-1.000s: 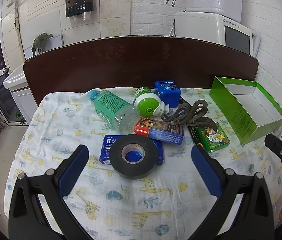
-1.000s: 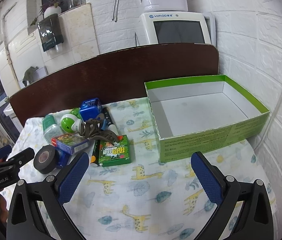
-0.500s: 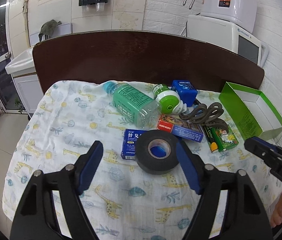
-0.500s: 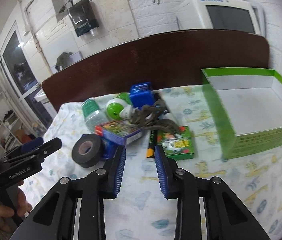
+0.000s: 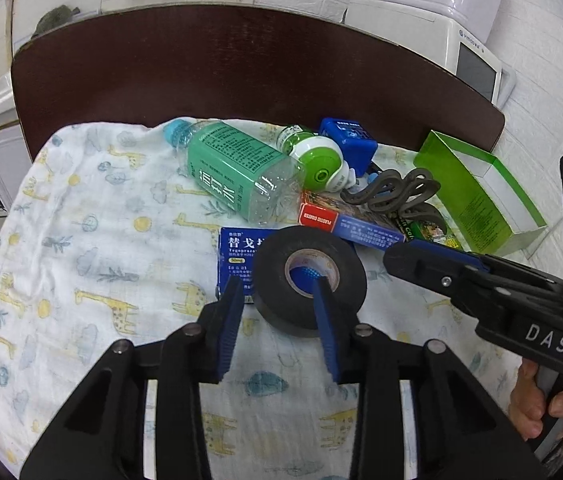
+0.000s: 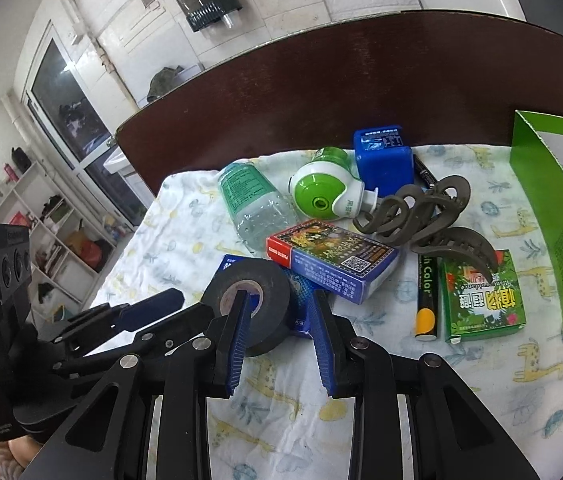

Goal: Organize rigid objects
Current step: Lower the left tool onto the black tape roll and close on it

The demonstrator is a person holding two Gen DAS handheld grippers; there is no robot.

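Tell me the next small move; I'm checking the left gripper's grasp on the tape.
Probably ease the left gripper forward and close: its jaws have just been narrowing, straddling the near wall of the black tape roll, pads not yet visibly pressing.

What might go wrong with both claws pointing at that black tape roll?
The left gripper and right gripper, whose jaws have just been closing with nothing between them, both aim at the tape roll, so they could collide. The roll rests partly on the blue box, so lifting it may drag the box. The narrowed jaws might also shove the roll instead of straddling it.
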